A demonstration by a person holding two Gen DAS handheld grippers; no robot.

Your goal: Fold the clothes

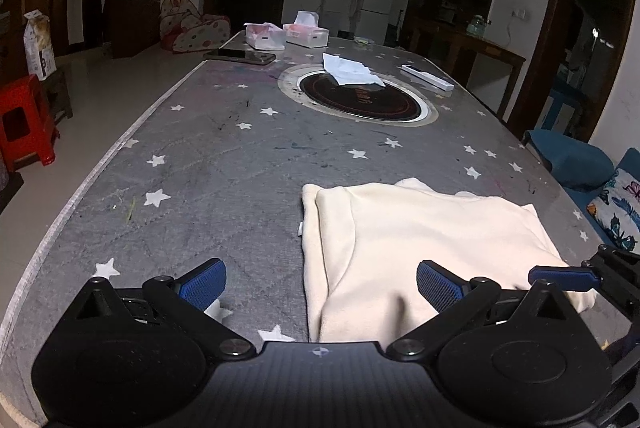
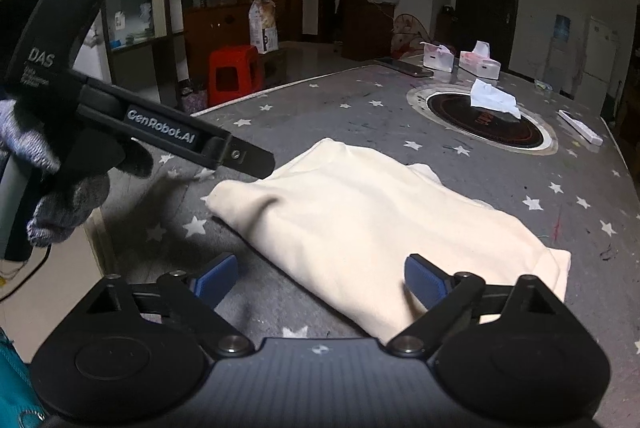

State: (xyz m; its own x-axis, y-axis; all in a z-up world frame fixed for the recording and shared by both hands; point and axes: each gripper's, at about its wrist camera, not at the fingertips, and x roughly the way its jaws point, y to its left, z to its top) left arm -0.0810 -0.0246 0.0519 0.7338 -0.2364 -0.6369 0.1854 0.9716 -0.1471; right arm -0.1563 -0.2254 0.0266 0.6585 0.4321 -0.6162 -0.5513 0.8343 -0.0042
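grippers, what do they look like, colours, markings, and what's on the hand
Both grippers, left and right, are black with ribbed bodies, round pivot housings and blue textured finger pads. The left gripper's side reads "GenRobot.AI" and "DAS" in white. The hand holding it wears a grey knit glove.

Pretty dim indoor shots, dark doorways and murky corners all round. Brightest on the folded cream fabric garment point(image 1: 420, 236), nearly blown out, lit from above maybe. Soft shadow off the black handheld left gripper point(image 2: 256, 158) onto the grey star-patterned tablecloth point(image 2: 360, 116). Heavy fisheye bending at edges, black vignette corners, slightly grainy background.
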